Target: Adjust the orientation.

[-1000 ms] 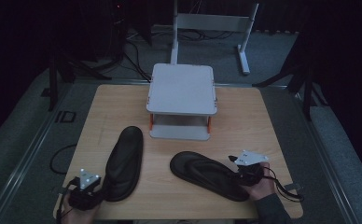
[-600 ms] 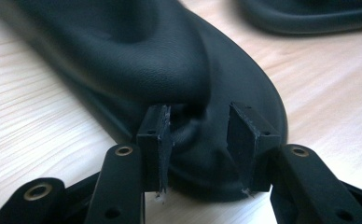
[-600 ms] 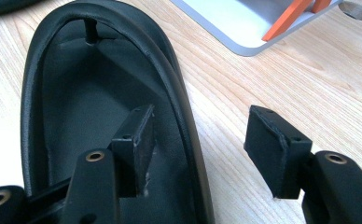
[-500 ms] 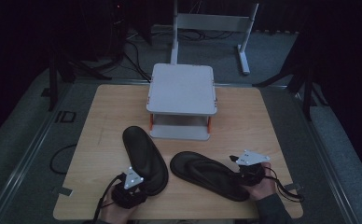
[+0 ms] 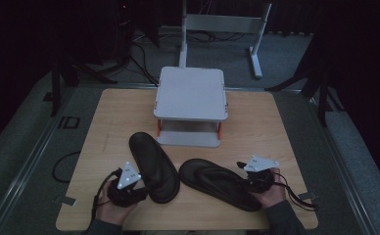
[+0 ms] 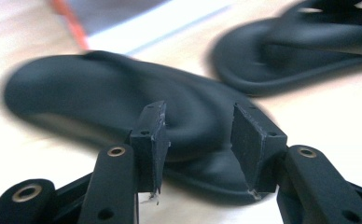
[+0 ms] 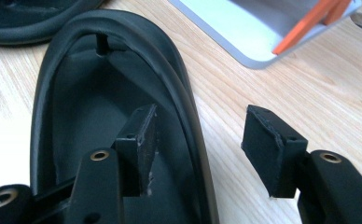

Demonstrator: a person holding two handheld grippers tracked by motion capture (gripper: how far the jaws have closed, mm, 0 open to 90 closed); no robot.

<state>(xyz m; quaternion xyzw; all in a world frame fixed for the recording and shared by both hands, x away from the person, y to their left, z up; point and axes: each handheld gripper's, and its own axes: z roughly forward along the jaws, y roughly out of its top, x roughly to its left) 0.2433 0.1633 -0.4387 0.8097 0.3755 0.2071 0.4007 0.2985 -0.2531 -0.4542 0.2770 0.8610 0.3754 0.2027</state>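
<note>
Flip-flops, two, black, lie side by side on the near half of the wooden table [image 5: 256, 122], in front of a grey two-tier stand [image 5: 192, 105] with orange posts.

Left flip-flop [image 5: 153, 166] lies sole up. Left gripper [image 6: 198, 140] has its jaws set on either side of the heel end, which bulges up between the pads; the jaws have just been opening a little.

Right flip-flop [image 5: 222, 182] lies strap up. Right gripper [image 7: 198, 149] is wide open astride its rim, one pad over the footbed, one over bare wood; the jaws have just been closing slightly.
</note>
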